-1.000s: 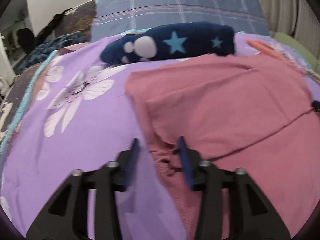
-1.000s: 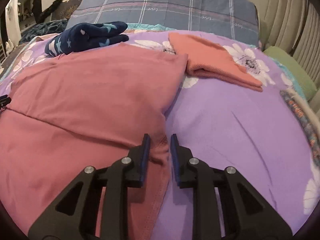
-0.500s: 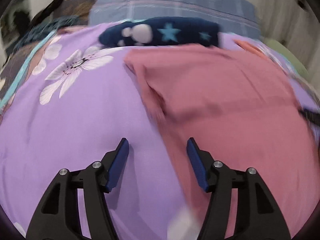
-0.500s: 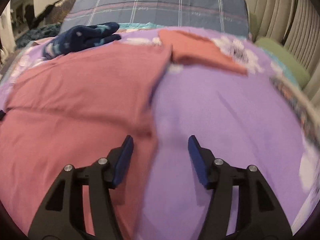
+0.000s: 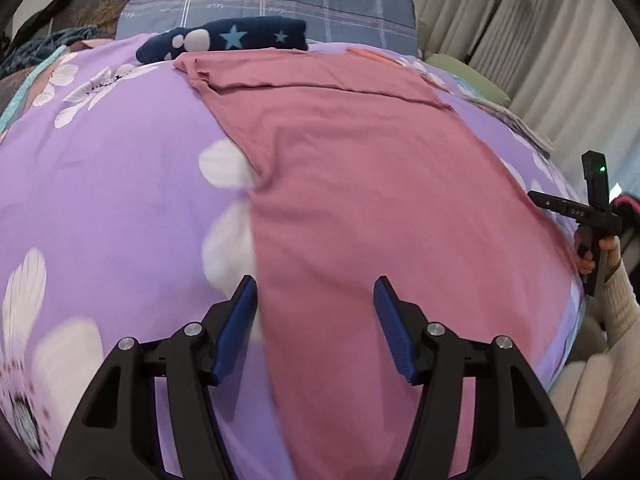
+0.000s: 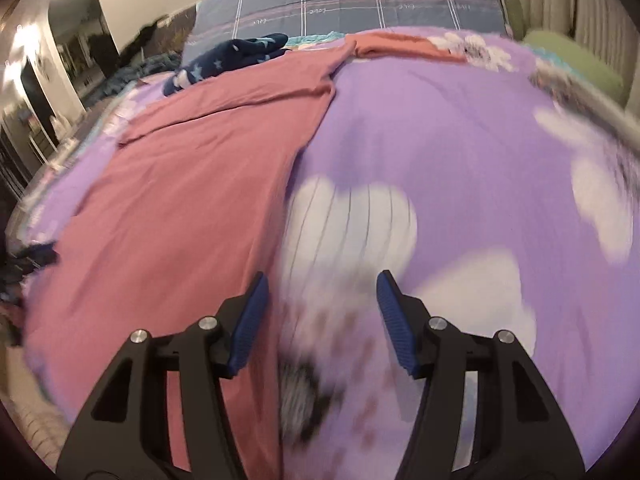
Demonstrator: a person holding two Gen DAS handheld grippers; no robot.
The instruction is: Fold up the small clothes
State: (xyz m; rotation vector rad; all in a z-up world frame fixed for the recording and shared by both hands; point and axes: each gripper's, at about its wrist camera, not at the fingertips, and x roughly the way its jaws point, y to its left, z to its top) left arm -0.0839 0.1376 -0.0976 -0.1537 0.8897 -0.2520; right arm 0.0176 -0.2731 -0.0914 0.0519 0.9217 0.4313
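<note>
A pink garment (image 5: pixel 360 168) lies spread flat on the purple flowered bedspread (image 5: pixel 100 184), its far part folded over toward me. It also shows in the right wrist view (image 6: pixel 180 200). My left gripper (image 5: pixel 316 304) is open and empty above the garment's near left edge. My right gripper (image 6: pixel 322 300) is open and empty just right of the garment's right edge, over the bedspread (image 6: pixel 480 140). The right gripper's body and the hand holding it show at the left wrist view's right edge (image 5: pixel 592 220).
A folded navy star-print garment (image 5: pixel 228 38) lies at the far end, also in the right wrist view (image 6: pixel 228 58). A folded orange garment (image 6: pixel 400 46) lies beyond the pink one. A blue plaid pillow (image 5: pixel 260 0) is behind. Curtains (image 5: pixel 540 40) hang at the right.
Both grippers opened, letting go of the pink garment's folded part, and pulled back toward the near end of the bed. The garment now lies flat with its fold far away.
</note>
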